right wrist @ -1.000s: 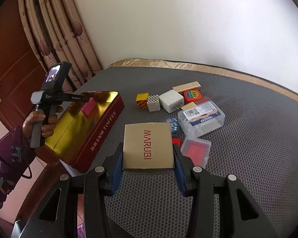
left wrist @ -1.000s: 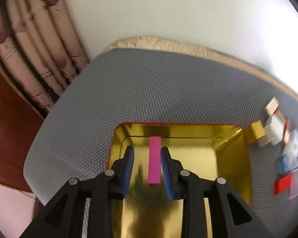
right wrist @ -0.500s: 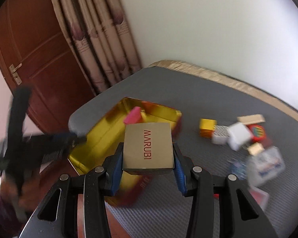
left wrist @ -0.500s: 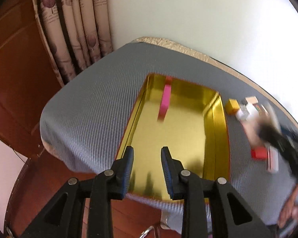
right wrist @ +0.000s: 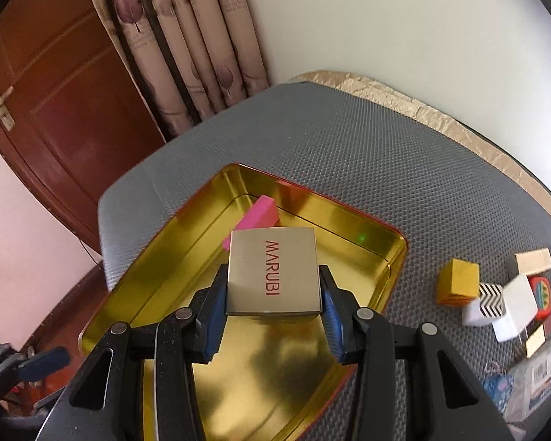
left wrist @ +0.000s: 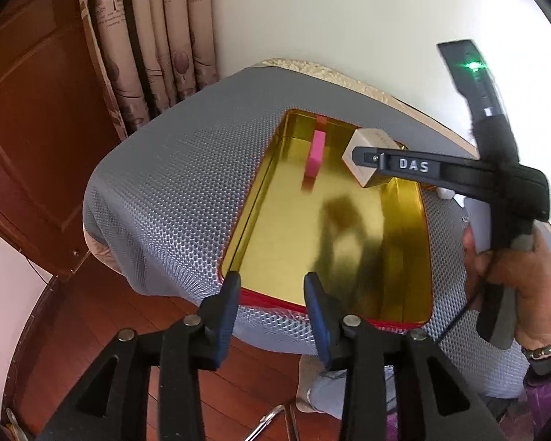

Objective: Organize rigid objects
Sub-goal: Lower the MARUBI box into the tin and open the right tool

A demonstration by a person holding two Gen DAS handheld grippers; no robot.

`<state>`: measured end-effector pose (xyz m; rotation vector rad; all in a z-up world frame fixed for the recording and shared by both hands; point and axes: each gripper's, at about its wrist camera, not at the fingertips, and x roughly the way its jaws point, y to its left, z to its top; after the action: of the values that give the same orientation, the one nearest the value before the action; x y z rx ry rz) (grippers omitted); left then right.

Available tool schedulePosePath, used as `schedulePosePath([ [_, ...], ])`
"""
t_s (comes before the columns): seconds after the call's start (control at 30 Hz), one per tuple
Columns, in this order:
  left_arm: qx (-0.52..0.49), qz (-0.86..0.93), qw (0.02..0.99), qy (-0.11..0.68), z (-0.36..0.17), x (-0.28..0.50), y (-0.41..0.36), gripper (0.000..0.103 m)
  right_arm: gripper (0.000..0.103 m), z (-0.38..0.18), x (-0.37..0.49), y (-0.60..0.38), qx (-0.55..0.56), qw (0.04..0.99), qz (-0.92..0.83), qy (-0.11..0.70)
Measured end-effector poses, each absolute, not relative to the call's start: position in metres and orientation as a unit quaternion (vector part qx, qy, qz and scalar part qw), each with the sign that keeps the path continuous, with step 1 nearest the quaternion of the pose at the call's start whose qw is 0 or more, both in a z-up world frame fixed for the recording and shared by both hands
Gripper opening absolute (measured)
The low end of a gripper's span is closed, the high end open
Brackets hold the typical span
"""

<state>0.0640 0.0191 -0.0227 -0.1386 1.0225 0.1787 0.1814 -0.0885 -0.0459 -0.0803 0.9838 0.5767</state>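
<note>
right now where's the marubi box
Clamped in the right gripper, the MARUBI box hangs above the gold tin, near the pink block.

A beige MARUBI box [right wrist: 273,270] hangs level above the open gold tin [right wrist: 393,253], where a pink block [right wrist: 257,218] lies.

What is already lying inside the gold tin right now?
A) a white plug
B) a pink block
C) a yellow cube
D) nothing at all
B: the pink block lies on the floor of the gold tin, while the right gripper holds the MARUBI box above it; the yellow cube sits outside on the grey mat.
</note>
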Motion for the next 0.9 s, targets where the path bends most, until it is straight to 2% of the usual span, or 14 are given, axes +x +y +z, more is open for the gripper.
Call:
schedulePosePath([
  [0.67,-0.066,0.074,0.854,0.511,-0.033,0.069,0.021,0.037,0.044,-0.074,0.214,-0.079,-0.038,0.831,0.254,0.493],
  [0.73,-0.065,0.075,0.854,0.511,-0.032,0.069,0.021,0.037,0.048,-0.07,0.212,-0.084,-0.024,0.837,0.256,0.484],
  [0.8,-0.062,0.077,0.855,0.51,-0.031,0.069,0.022,0.037,0.058,-0.064,0.209,-0.089,-0.015,0.844,0.254,0.472],
  [0.9,-0.058,0.08,0.853,0.513,-0.031,0.068,0.019,0.037,0.066,-0.055,0.205,-0.098,0.01,0.847,0.27,0.458],
])
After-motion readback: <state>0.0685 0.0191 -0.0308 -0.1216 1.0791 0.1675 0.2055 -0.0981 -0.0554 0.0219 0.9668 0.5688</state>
